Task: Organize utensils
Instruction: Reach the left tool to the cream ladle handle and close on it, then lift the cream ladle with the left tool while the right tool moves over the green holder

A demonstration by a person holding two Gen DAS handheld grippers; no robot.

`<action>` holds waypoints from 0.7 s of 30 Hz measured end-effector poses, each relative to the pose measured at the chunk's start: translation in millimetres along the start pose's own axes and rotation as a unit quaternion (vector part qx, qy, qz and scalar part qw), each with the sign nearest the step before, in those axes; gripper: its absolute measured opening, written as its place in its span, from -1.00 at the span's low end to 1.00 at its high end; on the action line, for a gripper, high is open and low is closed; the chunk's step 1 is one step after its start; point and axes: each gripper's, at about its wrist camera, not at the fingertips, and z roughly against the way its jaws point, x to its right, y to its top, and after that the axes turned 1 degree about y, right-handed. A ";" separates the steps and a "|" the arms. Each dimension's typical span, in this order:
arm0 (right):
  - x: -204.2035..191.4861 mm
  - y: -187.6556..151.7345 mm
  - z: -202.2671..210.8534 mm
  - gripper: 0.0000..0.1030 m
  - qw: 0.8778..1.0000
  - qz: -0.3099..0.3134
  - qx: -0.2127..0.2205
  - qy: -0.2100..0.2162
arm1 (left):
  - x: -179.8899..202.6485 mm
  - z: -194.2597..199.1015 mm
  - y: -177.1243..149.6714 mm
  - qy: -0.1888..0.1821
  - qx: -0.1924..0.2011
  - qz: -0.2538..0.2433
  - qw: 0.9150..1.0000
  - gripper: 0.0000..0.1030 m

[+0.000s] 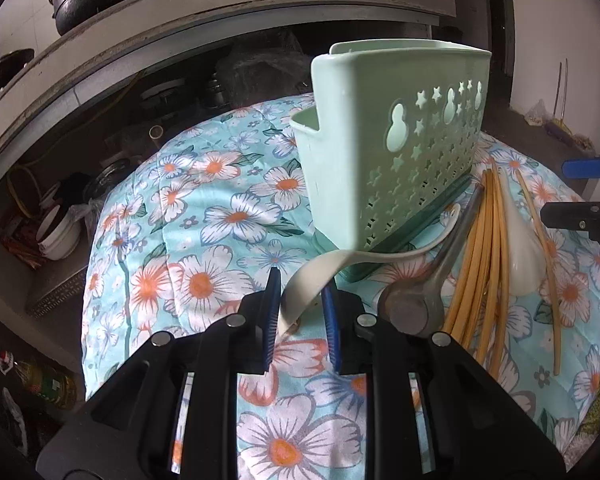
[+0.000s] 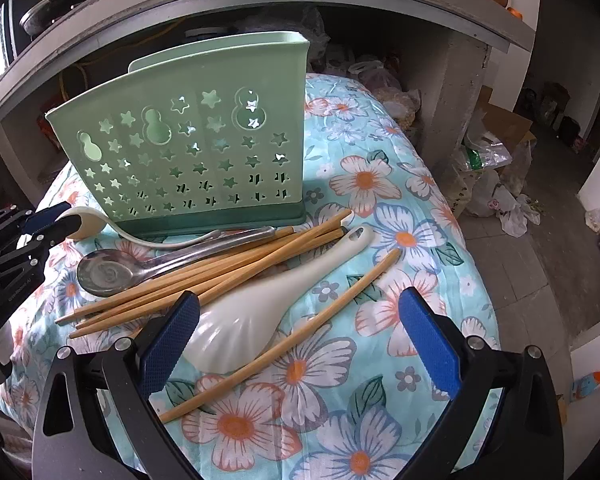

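Left wrist view: left hand-held gripper (image 1: 300, 312) narrowed around the bowl of the cream spoon (image 1: 300, 300), blue pads (image 1: 271, 312) at or very near its sides, firm pinch not certain; spoon handle curving away along the base of the green utensil holder (image 1: 396, 148). Just beside, on the floral cloth (image 1: 204, 216): metal spoon (image 1: 412, 304), bundle of bamboo chopsticks (image 1: 484, 256), white rice paddle (image 1: 520, 256).

Right wrist view: right hand-held gripper (image 2: 300, 340) wide, holding nothing, hovering over the rice paddle (image 2: 256, 316) and 1 stray chopstick (image 2: 300, 332). Holder (image 2: 188, 140) upright at the back of the cloth-covered worktop (image 2: 420, 208), nothing visibly inside yet through the star cut-outs. Left hand-held gripper (image 2: 56, 222) at the frame's left edge on the cream spoon (image 2: 88, 220).

Step in hand, by judgement: grasping the 1st utensil, so task barely begun. Next move likely calls for a secure pinch, a lift clear of the metal spoon (image 2: 104, 272), a tilt to bring the handle downward, then lowering into a compartment without knocking the light holder.
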 end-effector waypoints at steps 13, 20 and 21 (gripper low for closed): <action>-0.9 -9.6 15.9 0.88 1.000 -0.001 0.010 0.000 | -3.6 27.0 5.5 -0.020 0.025 0.057 0.998 -0.91; 1.7 -12.3 22.0 0.88 1.000 -0.004 0.016 0.004 | 0.8 45.4 5.4 -0.036 0.037 0.070 0.996 -0.94; 1.7 -12.6 22.8 0.88 1.000 -0.004 0.017 0.004 | 1.2 47.7 5.6 -0.038 0.039 0.071 0.996 -0.94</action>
